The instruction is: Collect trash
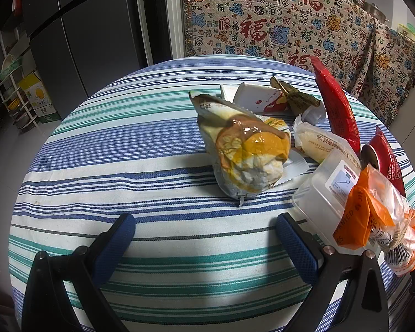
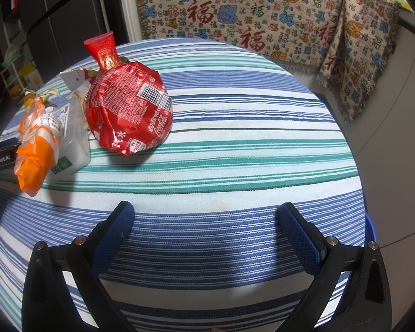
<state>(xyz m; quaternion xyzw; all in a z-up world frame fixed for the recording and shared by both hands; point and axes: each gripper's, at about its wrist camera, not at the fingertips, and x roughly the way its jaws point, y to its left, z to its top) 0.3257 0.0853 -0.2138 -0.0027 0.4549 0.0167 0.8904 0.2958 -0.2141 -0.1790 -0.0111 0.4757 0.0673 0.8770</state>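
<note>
there, both grippers (image 1: 204, 238) (image 2: 204, 229) low over striped tablecloth (image 2: 235, 144), jaws wide apart

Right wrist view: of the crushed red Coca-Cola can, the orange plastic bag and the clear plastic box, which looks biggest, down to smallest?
1. Crushed red Coca-Cola can, clearly largest.
2. Orange plastic bag and clear plastic box: too alike to rank; the bag overlaps the box.

Both grippers have black arms with silver screws and blue textured fingers (image 1: 296, 244).
</note>
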